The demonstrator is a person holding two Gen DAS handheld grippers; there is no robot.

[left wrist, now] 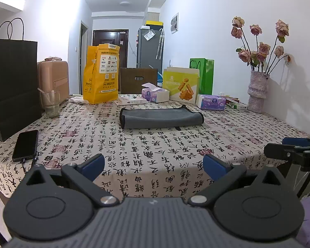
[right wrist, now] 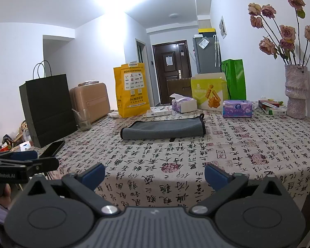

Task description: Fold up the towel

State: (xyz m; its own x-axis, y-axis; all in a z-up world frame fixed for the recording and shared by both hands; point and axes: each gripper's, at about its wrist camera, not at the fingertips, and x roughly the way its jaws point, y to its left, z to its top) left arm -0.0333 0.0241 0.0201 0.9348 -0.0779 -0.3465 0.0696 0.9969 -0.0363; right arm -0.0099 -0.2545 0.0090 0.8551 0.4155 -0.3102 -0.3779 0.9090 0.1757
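Note:
A grey towel (left wrist: 161, 117) with black trim lies folded into a narrow strip on the calligraphy-print tablecloth, past the table's middle; it also shows in the right wrist view (right wrist: 164, 130). My left gripper (left wrist: 154, 164) is open and empty, held near the table's front edge, well short of the towel. My right gripper (right wrist: 155, 173) is open and empty too, also at the front edge. Each gripper shows from the side in the other's view: the right one (left wrist: 295, 149) at the right edge, the left one (right wrist: 20, 161) at the left edge.
A black phone (left wrist: 25, 144) and a black paper bag (left wrist: 12, 86) are at the left, with a glass (left wrist: 50, 103). A yellow bag (left wrist: 101, 74), tissue packs (left wrist: 155, 94), boxes and a green bag (left wrist: 205, 76) line the back. A vase of roses (left wrist: 257, 91) stands far right.

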